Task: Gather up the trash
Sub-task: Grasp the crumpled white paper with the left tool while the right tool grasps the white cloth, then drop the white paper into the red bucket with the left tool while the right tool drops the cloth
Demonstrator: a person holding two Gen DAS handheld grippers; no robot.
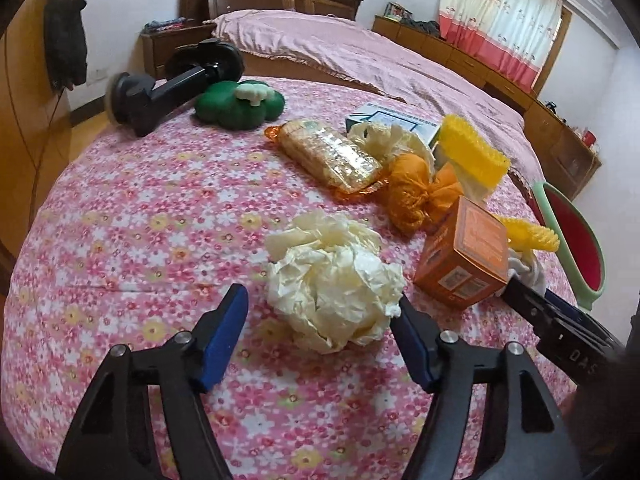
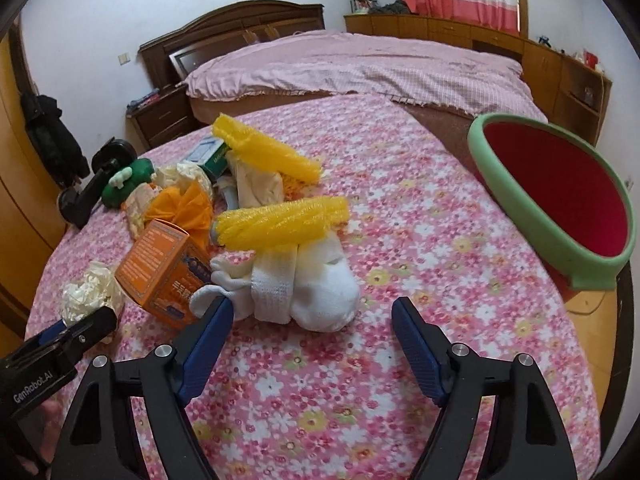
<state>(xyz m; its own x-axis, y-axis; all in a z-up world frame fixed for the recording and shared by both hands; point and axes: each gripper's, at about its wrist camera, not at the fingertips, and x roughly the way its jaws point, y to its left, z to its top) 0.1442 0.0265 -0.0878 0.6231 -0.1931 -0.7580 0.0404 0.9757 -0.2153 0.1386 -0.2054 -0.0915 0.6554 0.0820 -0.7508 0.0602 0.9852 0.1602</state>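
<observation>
Crumpled cream paper wad (image 1: 334, 284) lies on the pink floral tablecloth (image 1: 140, 216), just ahead of the left gripper (image 1: 320, 316), whose jaws stand spread wide either side of it. The right gripper (image 2: 310, 322), equally agape and empty, faces the white foam-net bundle (image 2: 308, 284). The step in hand looks like the approach; next, close on the wad and carry it to the green-rimmed red watermelon-shaped bin (image 2: 560, 208). Two cream wads, two yellow foam nets, one orange carton (image 1: 464, 260) show.
</observation>
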